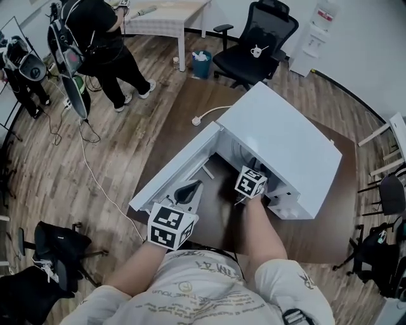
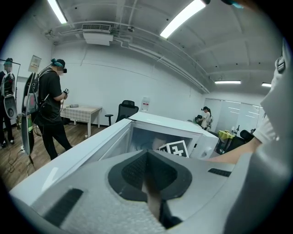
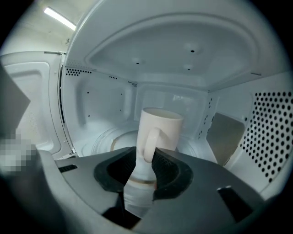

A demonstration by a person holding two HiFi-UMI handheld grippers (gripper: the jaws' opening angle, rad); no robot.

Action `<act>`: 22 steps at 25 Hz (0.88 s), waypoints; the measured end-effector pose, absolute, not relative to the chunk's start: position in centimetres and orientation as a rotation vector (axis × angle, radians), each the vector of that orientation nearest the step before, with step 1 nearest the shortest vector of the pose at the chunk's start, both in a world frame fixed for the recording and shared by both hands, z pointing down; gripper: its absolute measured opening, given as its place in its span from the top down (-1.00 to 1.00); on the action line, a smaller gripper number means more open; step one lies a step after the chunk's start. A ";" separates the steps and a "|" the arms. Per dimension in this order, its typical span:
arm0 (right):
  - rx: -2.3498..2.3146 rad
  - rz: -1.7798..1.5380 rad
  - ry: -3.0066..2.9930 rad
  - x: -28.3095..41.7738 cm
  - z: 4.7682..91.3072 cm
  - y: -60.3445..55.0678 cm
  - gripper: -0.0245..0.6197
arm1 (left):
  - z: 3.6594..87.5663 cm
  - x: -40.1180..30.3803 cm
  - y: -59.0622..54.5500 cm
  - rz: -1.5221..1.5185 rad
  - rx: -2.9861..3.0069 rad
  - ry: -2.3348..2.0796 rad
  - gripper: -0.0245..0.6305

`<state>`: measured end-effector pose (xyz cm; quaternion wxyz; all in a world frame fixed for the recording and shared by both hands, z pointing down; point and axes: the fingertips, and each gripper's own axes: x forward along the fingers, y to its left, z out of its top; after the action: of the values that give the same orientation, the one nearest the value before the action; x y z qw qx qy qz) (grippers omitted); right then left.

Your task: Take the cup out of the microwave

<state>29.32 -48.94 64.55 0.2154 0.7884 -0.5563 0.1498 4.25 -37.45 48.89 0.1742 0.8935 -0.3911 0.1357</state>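
Note:
A tall white cup point(image 3: 161, 129) stands upright on the glass turntable point(image 3: 106, 142) inside the white microwave point(image 1: 288, 143). Its handle faces me. My right gripper point(image 3: 145, 154) reaches into the cavity and its two dark pads pinch that handle from both sides. From the head view only this gripper's marker cube point(image 1: 251, 182) shows at the oven mouth, and the cup is hidden. The microwave door point(image 1: 170, 170) hangs open to the left. My left gripper point(image 1: 188, 190) hovers in front of the open door with its jaws together and nothing in them; its tips point(image 2: 147, 154) point over the door toward the oven.
The microwave sits on a dark brown table point(image 1: 330, 238). A person point(image 1: 101, 44) stands at the far left beside a white table point(image 1: 166, 16). A black office chair point(image 1: 257, 41) and a small bin point(image 1: 201, 63) are behind. A white cable point(image 1: 95, 181) runs across the wooden floor.

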 end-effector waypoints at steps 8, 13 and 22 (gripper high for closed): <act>2.110 0.328 -1.569 29.0 64.2 -49.8 0.74 | 49.1 4.0 -37.1 0.401 2.516 -1.147 0.89; 2.098 0.255 -1.619 28.1 63.5 -49.4 0.76 | 48.8 3.6 -37.0 0.394 2.510 -1.172 0.89; 2.055 0.154 -1.682 26.0 62.2 -48.3 0.79 | 48.6 4.1 -36.5 0.382 2.528 -1.164 0.89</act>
<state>25.98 -48.32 62.23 0.2383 0.7503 -0.6141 0.0564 4.14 -36.47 48.60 0.1655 0.8874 -0.4087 0.1342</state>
